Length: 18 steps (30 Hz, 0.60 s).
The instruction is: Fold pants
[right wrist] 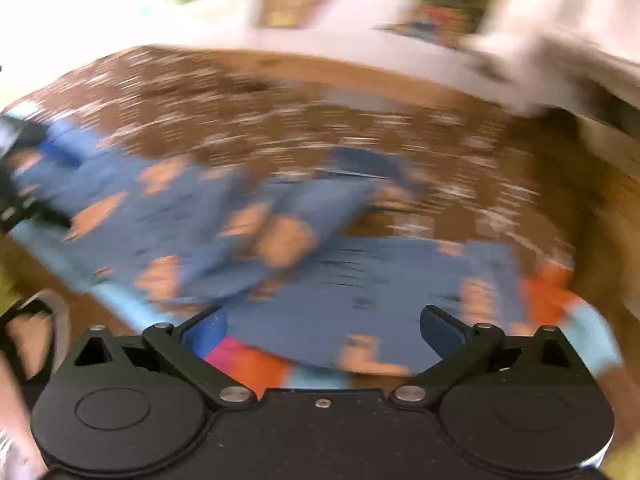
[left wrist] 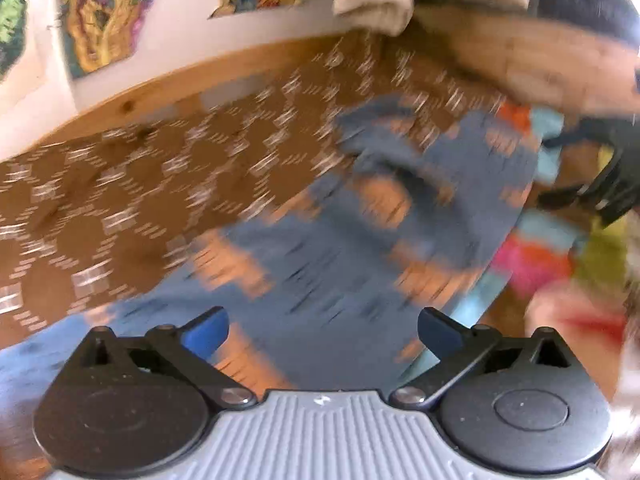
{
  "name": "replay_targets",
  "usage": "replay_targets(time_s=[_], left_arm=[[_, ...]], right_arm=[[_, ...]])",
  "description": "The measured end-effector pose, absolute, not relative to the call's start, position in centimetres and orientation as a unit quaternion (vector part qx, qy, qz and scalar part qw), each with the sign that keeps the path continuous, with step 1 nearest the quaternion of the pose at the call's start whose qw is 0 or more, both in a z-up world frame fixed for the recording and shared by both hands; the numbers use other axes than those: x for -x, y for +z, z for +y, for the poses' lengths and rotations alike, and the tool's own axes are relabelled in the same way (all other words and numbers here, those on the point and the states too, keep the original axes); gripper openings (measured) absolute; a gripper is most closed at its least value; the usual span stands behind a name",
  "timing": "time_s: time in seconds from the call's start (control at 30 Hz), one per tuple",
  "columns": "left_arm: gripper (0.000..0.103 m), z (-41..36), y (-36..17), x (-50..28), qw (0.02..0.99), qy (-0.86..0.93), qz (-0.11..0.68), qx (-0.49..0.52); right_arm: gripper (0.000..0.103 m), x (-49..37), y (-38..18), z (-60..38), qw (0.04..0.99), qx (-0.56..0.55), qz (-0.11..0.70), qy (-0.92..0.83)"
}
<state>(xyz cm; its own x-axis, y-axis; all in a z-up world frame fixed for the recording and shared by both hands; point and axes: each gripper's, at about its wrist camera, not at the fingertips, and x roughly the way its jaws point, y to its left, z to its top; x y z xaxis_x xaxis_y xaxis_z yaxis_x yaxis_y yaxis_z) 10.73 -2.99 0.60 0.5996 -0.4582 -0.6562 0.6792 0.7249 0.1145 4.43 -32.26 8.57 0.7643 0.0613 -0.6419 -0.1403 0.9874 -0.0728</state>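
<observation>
The pants (left wrist: 320, 248) are blue-grey with orange shapes and lie spread and rumpled on a brown patterned cloth (left wrist: 120, 184). They also show in the right wrist view (right wrist: 320, 256). My left gripper (left wrist: 323, 330) is open and empty, just above the near part of the pants. My right gripper (right wrist: 324, 330) is open and empty, over the pants' near edge. The right gripper shows as a dark shape in the left wrist view (left wrist: 600, 168), at the pants' far right side. Both views are motion-blurred.
A wooden edge (left wrist: 168, 92) borders the cloth at the back, with a white wall and colourful pictures (left wrist: 100, 20) behind. Bright pink, orange and light blue fabric (left wrist: 536, 264) lies under the pants. A sandalled foot (right wrist: 32, 332) is at the lower left.
</observation>
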Motion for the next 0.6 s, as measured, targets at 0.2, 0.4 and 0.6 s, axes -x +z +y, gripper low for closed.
replay_targets(time_s=[0.2,0.4,0.6], left_arm=[[0.103,-10.5,-0.2,-11.9,0.859,-0.395,0.301,-0.127],[0.09,-14.8,-2.2,-13.3,0.853,-0.393,0.32,-0.121],[0.059,-15.6,-3.1,-15.9,0.855,-0.363,0.366,-0.053]], right_arm=[[0.102,-6.1,10.0,-36.9,0.948,0.013,0.318,0.004],[0.102,-9.9,11.8,-38.5,0.947,-0.014,0.314,0.063],[0.094,-13.8,12.1,-37.8,0.934,-0.01,0.337,0.122]])
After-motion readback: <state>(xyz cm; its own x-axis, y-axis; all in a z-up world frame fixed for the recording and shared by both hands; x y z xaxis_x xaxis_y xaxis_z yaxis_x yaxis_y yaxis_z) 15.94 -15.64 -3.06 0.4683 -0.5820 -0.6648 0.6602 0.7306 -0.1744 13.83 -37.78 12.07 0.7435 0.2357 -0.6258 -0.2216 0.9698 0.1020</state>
